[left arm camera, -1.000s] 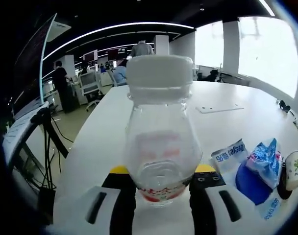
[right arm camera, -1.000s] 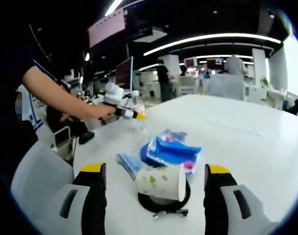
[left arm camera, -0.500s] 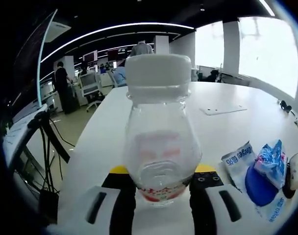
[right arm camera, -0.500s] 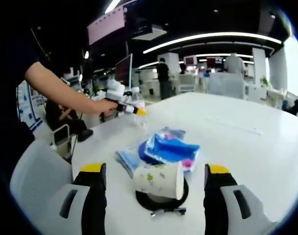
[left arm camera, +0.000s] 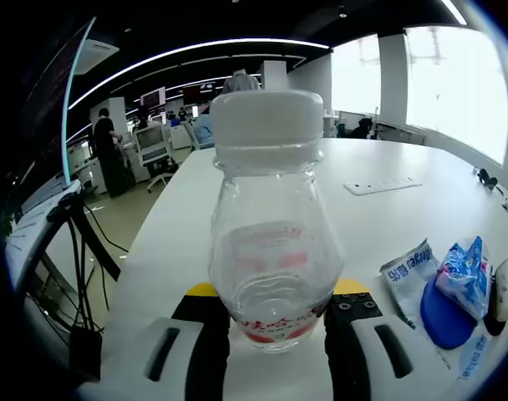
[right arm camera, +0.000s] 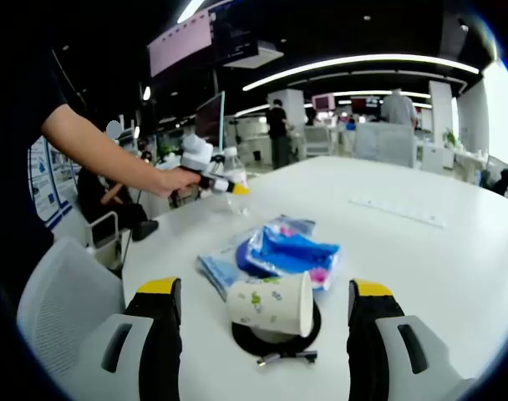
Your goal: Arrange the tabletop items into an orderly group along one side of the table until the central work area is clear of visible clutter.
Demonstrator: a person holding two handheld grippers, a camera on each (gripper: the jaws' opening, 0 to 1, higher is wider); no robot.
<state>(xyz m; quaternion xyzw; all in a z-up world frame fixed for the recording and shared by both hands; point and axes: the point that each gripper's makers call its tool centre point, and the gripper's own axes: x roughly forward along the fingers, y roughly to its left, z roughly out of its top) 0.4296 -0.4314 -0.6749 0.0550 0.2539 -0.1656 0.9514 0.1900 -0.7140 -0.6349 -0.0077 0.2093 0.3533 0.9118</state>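
1. In the left gripper view, the left tool (left arm camera: 275, 313) is seen clamped on a clear plastic bottle (left arm camera: 273, 251), both jaws pressed against its lower sides.
2. The bottle is held upright; a white cap (left arm camera: 266, 121) sits on its neck and a red-printed label is wrapped around its body.
3. The white table (left arm camera: 379, 217) is seen beneath and beyond the bottle.
4. To the right of the held bottle, a white-and-blue packet (left arm camera: 409, 269), a blue crinkled wrapper (left arm camera: 463, 274) and a blue round object (left arm camera: 442, 309) are seen lying close together on the table.
5. In the right gripper view, the right tool (right arm camera: 266, 330) is seen with its jaws wide apart, nothing between them being touched.
6. A paper cup (right arm camera: 271, 305) lies on its side on a black round coaster (right arm camera: 275, 336), between the jaws.
7. Just beyond the cup, the blue wrappers (right arm camera: 287, 251) are grouped together.
8. Farther off, the bottle is seen gripped in the left tool, held by a hand (right arm camera: 179, 180) at the table's edge.
9. A white power strip (right arm camera: 396, 211) lies well apart on the table.
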